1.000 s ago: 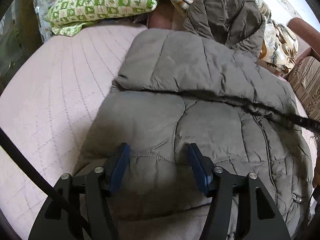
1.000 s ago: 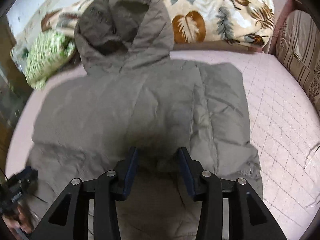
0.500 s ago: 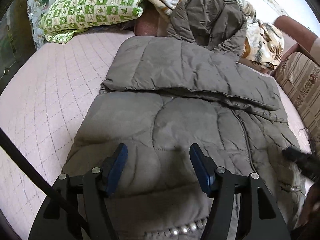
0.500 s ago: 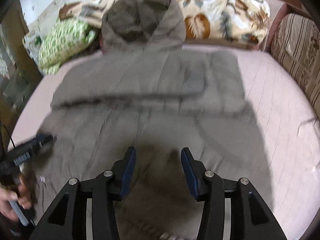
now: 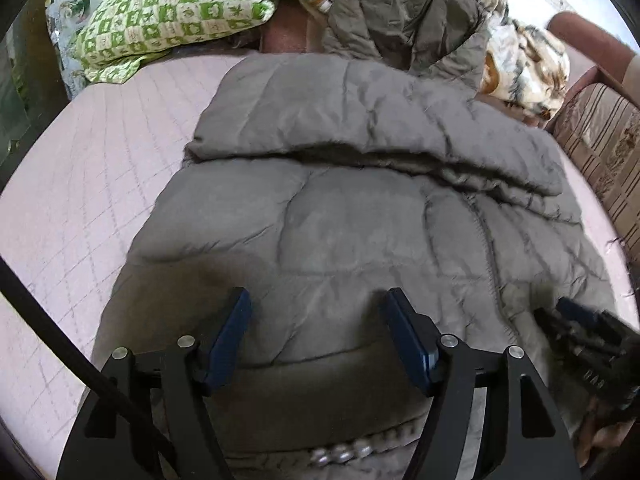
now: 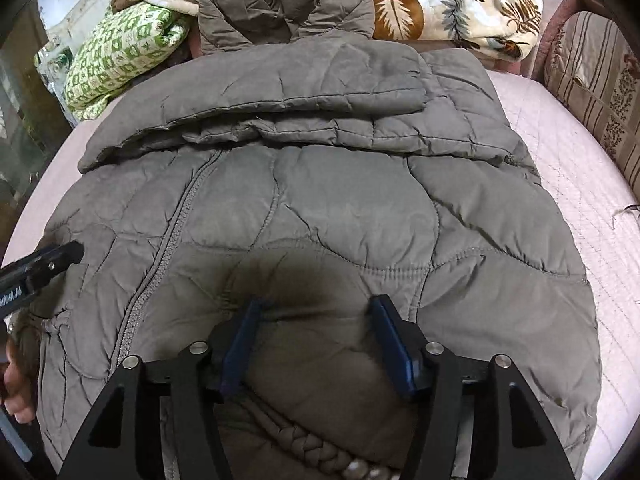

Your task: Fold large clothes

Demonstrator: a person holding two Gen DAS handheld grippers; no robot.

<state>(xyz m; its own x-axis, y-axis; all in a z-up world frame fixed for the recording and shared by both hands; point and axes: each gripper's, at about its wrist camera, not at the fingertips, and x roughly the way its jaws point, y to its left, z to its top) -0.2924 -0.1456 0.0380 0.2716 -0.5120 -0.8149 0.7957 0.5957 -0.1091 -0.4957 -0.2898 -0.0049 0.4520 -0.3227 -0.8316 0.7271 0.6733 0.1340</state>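
Note:
A grey-brown quilted hooded jacket (image 5: 340,216) lies flat on the pink bed, zipper up, both sleeves folded across the chest; it also shows in the right wrist view (image 6: 320,200). Its hood (image 6: 280,4) rests against the bedding at the far end. My left gripper (image 5: 316,312) is open, hovering just over the jacket's lower left part near the hem. My right gripper (image 6: 316,316) is open over the lower right part near the hem. Each gripper shows at the edge of the other's view: the right (image 5: 584,336) and the left (image 6: 44,264).
A green patterned pillow (image 5: 168,16) and a leaf-print blanket (image 6: 452,4) lie at the head of the pink quilted bed (image 5: 80,168). A striped cushion (image 6: 596,80) lines the right side. A braided cord with beads (image 6: 328,448) hangs below the grippers.
Both grippers have pulled back toward the jacket's hem and lowered. The right view steadied after a blurred sweep. Jaws stay open.

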